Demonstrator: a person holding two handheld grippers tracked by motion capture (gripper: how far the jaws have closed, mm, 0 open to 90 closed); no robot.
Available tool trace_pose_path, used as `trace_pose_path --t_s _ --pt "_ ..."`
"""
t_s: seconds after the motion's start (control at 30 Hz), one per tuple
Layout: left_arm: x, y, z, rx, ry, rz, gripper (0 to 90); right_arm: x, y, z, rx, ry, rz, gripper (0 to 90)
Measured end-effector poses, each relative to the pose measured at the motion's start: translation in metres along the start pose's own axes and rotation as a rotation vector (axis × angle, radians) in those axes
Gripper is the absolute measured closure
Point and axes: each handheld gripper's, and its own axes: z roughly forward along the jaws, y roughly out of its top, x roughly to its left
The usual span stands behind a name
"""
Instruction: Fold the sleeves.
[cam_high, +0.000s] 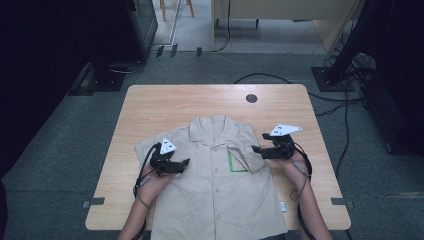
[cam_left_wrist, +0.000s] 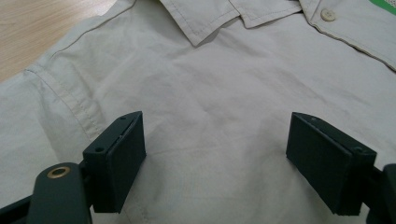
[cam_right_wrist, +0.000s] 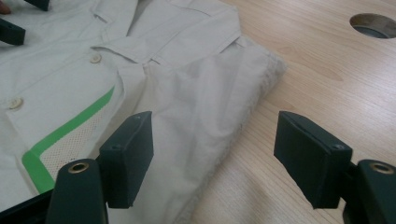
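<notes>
A beige short-sleeved cotton shirt (cam_high: 220, 185) lies flat on the light wooden table (cam_high: 150, 105), beneath the left gripper (cam_high: 181, 164) and right gripper (cam_high: 256, 149), both gaping, nothing held.

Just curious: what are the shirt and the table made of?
The shirt looks like thin woven cotton or a blend, matte beige, with soft creases and stitched seams. The table looks like light wood or wood-look laminate, smooth, with visible grain lines.
</notes>
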Motion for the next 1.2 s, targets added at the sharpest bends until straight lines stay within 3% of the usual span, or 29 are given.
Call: trace_pose_path --t_s 0.57,1.2 --pt "0.0 0.0 0.0 0.0 0.0 0.0 19.8 -0.014 -0.011 -0.005 -0.002 -0.041 0.045 24.7" --pt "0.0 0.0 0.0 0.001 0.004 -0.001 20.1 -0.031 -0.025 -0.018 0.023 -0.092 0.057 24.6"
